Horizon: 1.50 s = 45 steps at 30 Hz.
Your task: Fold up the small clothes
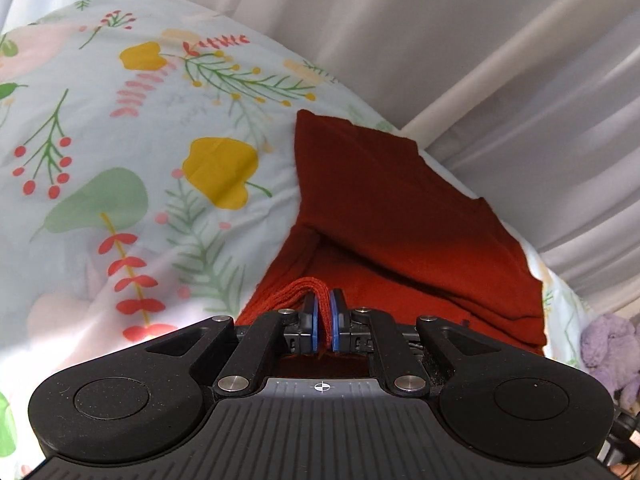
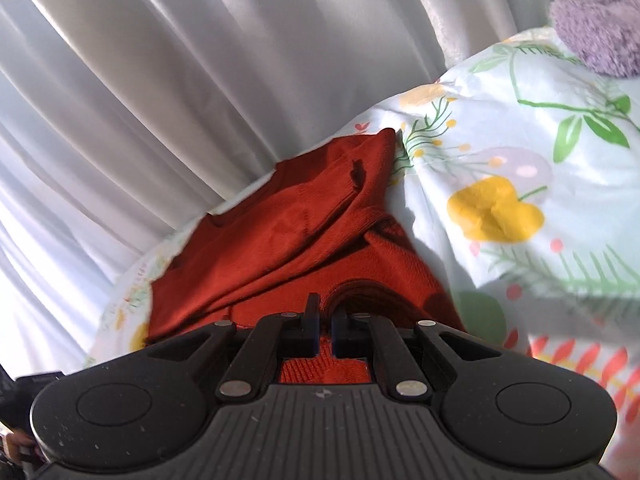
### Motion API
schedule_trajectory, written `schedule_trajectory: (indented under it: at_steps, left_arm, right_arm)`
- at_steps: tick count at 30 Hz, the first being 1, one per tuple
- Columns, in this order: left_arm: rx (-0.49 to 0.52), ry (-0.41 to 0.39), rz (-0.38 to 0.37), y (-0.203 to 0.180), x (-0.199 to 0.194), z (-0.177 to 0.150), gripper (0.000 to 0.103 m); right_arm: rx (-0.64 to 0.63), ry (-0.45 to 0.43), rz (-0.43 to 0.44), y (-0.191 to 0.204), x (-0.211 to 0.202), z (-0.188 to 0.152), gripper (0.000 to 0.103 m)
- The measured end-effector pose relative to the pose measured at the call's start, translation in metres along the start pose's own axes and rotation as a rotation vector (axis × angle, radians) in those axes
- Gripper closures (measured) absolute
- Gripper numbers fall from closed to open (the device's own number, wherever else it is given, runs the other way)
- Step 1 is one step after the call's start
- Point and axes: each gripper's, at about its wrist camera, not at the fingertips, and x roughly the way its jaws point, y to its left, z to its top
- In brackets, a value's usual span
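A rust-red knitted garment point(image 1: 400, 216) lies partly folded on a flowered bedspread point(image 1: 120, 152), near its far edge. My left gripper point(image 1: 324, 316) is shut on a bunched edge of the garment; red knit shows squeezed between its blue pads. In the right wrist view the same red garment point(image 2: 288, 236) stretches away from my right gripper point(image 2: 325, 320), which is shut on another edge of it, the knit showing between and under the fingers. Both held edges are lifted off the bed, and the cloth drapes back in loose folds.
White pleated curtains point(image 2: 160, 80) hang just behind the bed's far edge. A purple plush toy point(image 2: 600, 16) rests on the bedspread point(image 2: 520, 160), seen also at the lower right of the left wrist view as a plush toy point(image 1: 612, 348).
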Motion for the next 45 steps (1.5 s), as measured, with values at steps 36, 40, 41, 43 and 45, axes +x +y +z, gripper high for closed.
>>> schedule_trajectory:
  at_steps: [36,40,41,43,45]
  left_arm:
    - [0.441,-0.014,0.061,-0.031,0.028,-0.026,0.065]
    - [0.416,0.029,0.070,-0.027,0.041,-0.024,0.061]
    - [0.403,0.026,0.062,-0.026,0.042,-0.024,0.061]
    - [0.396,0.029,0.056,-0.025,0.042,-0.022,0.061]
    - [0.404,0.034,0.062,-0.025,0.043,-0.020,0.070]
  right_arm:
    - [-0.400,0.080,-0.136,0.013,0.048,-0.009,0.093]
    - [-0.360,0.089,-0.129,0.009,0.050,-0.005,0.090]
    - [-0.346,0.091,-0.125,0.008,0.050,-0.004,0.090]
    - [-0.325,0.094,-0.115,0.006,0.052,-0.001,0.089]
    - [-0.335,0.093,-0.117,0.007,0.054,-0.001,0.088]
